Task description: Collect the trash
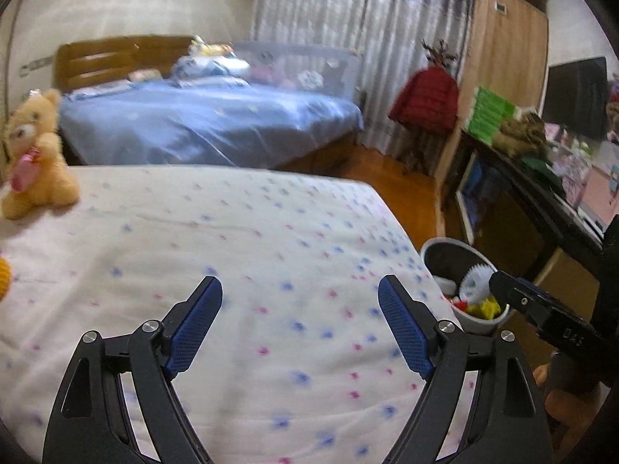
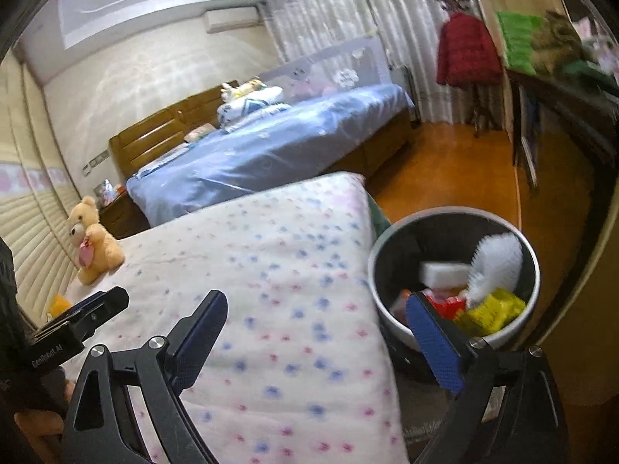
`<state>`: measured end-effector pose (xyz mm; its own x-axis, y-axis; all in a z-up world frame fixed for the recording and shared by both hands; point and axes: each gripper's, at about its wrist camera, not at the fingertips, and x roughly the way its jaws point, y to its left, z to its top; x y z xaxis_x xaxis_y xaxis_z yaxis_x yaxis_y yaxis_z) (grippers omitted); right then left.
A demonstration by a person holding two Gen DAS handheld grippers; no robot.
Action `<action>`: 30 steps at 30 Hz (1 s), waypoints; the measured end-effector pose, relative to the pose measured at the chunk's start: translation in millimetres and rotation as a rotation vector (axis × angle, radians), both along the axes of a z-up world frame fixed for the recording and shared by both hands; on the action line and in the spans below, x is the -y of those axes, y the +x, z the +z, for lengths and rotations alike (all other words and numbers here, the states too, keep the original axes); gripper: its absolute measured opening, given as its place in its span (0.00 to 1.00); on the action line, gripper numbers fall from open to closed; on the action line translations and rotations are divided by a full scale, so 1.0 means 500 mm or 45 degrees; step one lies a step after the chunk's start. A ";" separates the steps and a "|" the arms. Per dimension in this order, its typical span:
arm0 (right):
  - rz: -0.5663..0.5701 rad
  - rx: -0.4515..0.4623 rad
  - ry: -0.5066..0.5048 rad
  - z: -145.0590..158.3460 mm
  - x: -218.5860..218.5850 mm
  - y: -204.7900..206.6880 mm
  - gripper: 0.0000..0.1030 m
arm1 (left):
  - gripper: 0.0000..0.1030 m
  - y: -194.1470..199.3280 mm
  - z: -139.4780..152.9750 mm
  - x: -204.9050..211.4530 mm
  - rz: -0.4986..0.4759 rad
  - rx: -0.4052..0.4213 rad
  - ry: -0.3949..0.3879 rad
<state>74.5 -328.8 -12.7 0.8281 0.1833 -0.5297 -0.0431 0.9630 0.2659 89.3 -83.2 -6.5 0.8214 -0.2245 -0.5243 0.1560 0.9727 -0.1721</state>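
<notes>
A round grey trash bin (image 2: pixel 387 249) stands on the floor at the bed's right edge; it also shows in the left wrist view (image 1: pixel 429 249). Inside lie a white ruffled paper piece (image 2: pixel 499 259), a white block (image 2: pixel 443 272), a yellow wrapper (image 2: pixel 495 309) and a red wrapper (image 2: pixel 448 303). My left gripper (image 1: pixel 300 292) is open and empty over the white dotted bedsheet (image 1: pixel 232 239). My right gripper (image 2: pixel 315 307) is open and empty, straddling the bed's edge, its right finger over the bin. It also shows in the left wrist view (image 1: pixel 514 295).
A yellow teddy bear (image 1: pixel 35 158) sits at the sheet's far left, with a small orange object (image 1: pixel 4 276) near it. A blue bed (image 1: pixel 209 123) lies beyond. A dark cluttered desk (image 1: pixel 541 189) and a red coat (image 1: pixel 425 98) stand at the right, over wooden floor (image 2: pixel 456 170).
</notes>
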 end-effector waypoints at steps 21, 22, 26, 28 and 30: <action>0.031 0.261 -0.099 0.075 -0.075 -0.021 1.00 | 1.00 -0.065 0.059 -0.060 0.258 0.212 0.181; 0.029 0.266 -0.104 0.077 -0.076 -0.024 1.00 | 1.00 -0.066 0.061 -0.060 0.261 0.218 0.187; 0.042 0.278 -0.120 0.086 -0.080 -0.026 1.00 | 1.00 -0.071 0.065 -0.058 0.269 0.233 0.201; 0.042 0.276 -0.127 0.087 -0.082 -0.026 1.00 | 1.00 -0.071 0.066 -0.057 0.271 0.230 0.204; 0.044 0.276 -0.122 0.086 -0.081 -0.026 1.00 | 1.00 -0.071 0.066 -0.057 0.272 0.228 0.209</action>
